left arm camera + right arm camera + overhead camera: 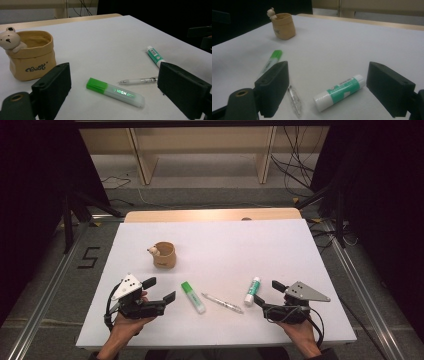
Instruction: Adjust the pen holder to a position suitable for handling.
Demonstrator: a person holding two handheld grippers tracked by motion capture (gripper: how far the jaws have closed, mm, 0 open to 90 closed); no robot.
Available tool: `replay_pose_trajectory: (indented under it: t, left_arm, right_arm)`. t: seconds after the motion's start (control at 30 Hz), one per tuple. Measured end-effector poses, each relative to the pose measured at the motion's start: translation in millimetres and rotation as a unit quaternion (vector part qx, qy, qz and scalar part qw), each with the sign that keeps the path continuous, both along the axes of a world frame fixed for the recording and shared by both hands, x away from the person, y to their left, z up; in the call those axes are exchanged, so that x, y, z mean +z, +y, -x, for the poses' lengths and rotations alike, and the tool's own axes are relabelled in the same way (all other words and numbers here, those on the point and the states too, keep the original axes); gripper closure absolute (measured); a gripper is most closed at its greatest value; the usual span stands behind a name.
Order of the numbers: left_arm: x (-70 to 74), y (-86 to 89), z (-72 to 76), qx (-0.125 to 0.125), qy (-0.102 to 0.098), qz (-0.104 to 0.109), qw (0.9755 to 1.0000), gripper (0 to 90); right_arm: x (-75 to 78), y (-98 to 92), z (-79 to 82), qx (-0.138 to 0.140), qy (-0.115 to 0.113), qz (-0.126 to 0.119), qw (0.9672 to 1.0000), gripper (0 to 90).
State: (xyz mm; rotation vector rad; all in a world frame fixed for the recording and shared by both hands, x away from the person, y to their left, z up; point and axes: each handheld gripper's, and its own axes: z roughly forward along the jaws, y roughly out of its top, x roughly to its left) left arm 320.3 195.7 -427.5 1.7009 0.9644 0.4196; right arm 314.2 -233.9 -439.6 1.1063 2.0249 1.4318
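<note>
Here we hold the left gripper (161, 290) low over the near left part of the white table sheet (250, 245), its jaws spread wide with nothing between them, and they face the green highlighter (193, 297), which lies flat just beside it. In the left gripper view that highlighter (115, 91) rests between the two black jaws but farther off, untouched, its green cap turned toward the tan pen pot (32, 58), which bears a small bear figure (10, 39) on its rim and stands upright, well apart, at the back left. Our right gripper (266, 297) sits at the near right, its jaws likewise spread and gripping nothing, just beside the green-and-white glue stick (252, 291). In the right gripper view the glue stick (340, 92) lies on its side between the jaws without touching them. A clear pen (223, 303) lies between highlighter and glue stick.
</note>
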Motion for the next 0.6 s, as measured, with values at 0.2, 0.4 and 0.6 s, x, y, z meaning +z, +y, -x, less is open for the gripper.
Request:
replay_pose_trajectory:
  t: [0.2,0.4,0.6]
  left_arm:
    - [-0.5,1.5,-1.8,0.005,0.004,0.002,1.0000,11.0]
    - [-0.3,2.1,-4.6,0.009,0.015,0.012,0.9998,11.1]
    - [1.3,5.0,-13.3,0.023,0.023,0.013,0.9994,11.1]
  right_arm:
    - [-0.4,0.4,-0.5,-0.003,0.000,0.000,1.0000,19.3]
    - [-0.2,0.5,-0.3,-0.005,-0.002,0.001,1.0000,19.3]
    - [-0.1,-0.4,-0.9,-0.007,-0.003,-0.002,1.0000,19.3]
